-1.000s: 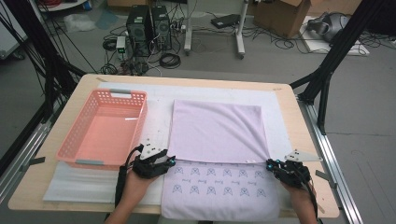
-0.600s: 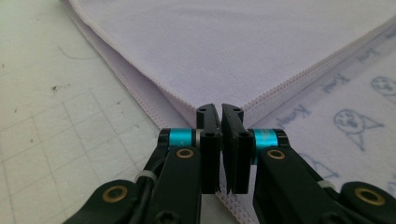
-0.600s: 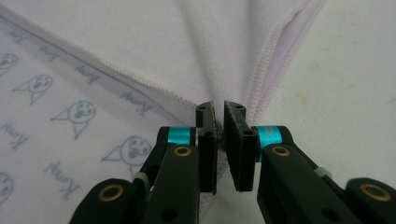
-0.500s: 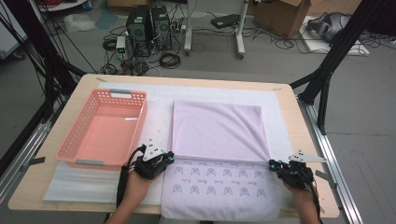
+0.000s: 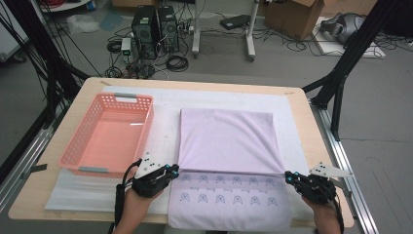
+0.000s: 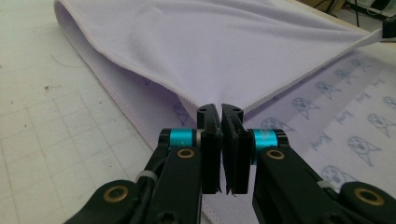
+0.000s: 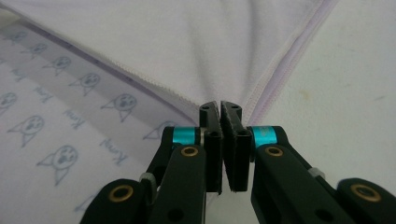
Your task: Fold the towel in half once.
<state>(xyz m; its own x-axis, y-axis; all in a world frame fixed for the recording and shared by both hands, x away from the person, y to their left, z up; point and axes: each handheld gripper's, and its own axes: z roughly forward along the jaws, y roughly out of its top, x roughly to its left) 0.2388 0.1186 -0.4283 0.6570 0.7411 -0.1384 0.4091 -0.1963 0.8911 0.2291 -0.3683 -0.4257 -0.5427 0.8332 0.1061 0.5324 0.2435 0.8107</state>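
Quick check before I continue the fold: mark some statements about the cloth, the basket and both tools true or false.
1. The left tool is shut on a corner of the cloth. True.
2. The right tool hangs open above the cloth. False: it is shut on the other near corner.
3. The pink basket holds folded cloth. False: it is empty.
4. The cloth's printed side shows near the person. True.

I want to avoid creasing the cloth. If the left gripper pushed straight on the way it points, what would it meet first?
Probably the folded-over lilac cloth: the left gripper is already shut on its near corner.
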